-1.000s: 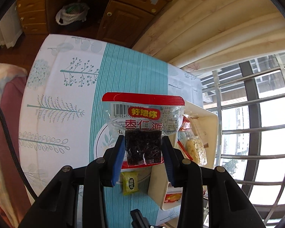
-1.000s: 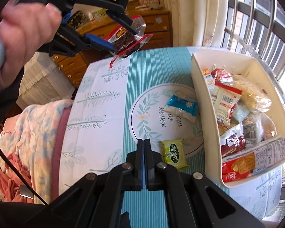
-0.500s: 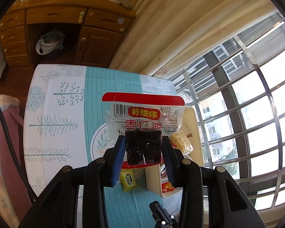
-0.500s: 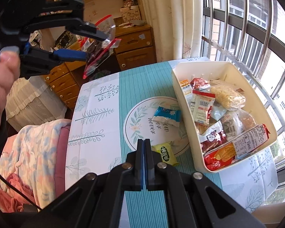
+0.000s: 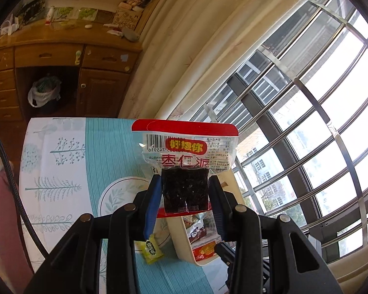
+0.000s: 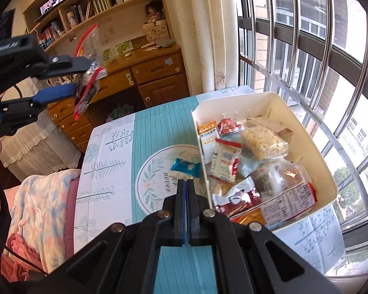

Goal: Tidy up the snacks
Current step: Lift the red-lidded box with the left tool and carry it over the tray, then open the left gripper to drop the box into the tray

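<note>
Daylight from a barred window falls on a table covered by a teal and white leaf-print cloth [image 6: 115,161], with a wooden desk and bookshelves far behind.

Nearest, the left gripper [image 5: 185,191] is clamped on a clear snack packet [image 5: 186,169], which is held in the air above the table. Its blue pads press the packet's lower part from both sides, where a dark, sticky-looking block of fruit shows through. The packet's long axis runs straight out ahead of the jaws, ending in a red sealed strip beyond a barcode and a red and yellow label.

Below and slightly right of this gripper sits a cream bin [image 6: 314,152], already crowded with wrapped snacks, so the packet likely has to travel down and rightward. The left hand is the one placed to do it.

The right gripper [image 6: 186,196] is fully closed and holds nothing. Just ahead of its tips a blue wrapped biscuit [image 6: 185,169] lies on the cloth, beside the bin's near wall. A small yellow-green sachet [image 5: 152,248] lies under the left gripper.
</note>
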Tool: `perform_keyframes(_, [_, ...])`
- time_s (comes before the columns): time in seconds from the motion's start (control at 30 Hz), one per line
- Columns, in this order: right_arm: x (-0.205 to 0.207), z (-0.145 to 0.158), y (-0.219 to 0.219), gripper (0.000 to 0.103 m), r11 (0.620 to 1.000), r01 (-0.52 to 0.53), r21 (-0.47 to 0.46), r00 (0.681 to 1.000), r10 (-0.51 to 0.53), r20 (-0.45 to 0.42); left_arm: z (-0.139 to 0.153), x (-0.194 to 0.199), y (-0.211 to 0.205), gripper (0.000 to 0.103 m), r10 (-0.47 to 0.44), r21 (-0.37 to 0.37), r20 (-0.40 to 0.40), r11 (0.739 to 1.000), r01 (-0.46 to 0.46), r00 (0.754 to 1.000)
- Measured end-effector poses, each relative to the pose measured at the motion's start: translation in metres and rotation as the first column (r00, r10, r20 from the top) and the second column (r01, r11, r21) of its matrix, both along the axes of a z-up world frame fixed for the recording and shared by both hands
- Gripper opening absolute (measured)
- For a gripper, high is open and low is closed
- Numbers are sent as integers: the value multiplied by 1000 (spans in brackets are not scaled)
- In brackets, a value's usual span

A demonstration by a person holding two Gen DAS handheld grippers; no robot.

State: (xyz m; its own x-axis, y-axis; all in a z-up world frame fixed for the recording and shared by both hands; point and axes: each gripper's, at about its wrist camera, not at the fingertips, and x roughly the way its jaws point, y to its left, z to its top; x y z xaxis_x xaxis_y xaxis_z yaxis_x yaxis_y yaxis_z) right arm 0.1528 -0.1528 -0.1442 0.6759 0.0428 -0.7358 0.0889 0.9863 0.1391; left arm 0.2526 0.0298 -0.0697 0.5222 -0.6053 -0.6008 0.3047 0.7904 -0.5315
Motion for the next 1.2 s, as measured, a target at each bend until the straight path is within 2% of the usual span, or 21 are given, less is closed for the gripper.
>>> perform_keyframes(0.23, [8, 2, -42, 0, 999, -53, 4, 998, 53, -16, 1, -11, -32, 37, 27, 6, 11, 1000, -27, 1000])
perform_keyframes(0.43, [15, 3, -77, 0, 995, -98, 7, 995, 98, -36, 0, -18, -67, 37, 32, -20, 9, 999, -32, 999])
perform_keyframes(0.9, [32, -3, -144, 0, 981, -193, -3, 979, 192, -69, -16, -16, -159, 37, 2, -25, -17, 1000, -2, 1000])
perform_keyframes(1.2, [38, -8, -168, 0, 975, -221, 29, 971, 223, -83, -20, -12, -188, 38, 8, -21, -40, 1000, -9, 999])
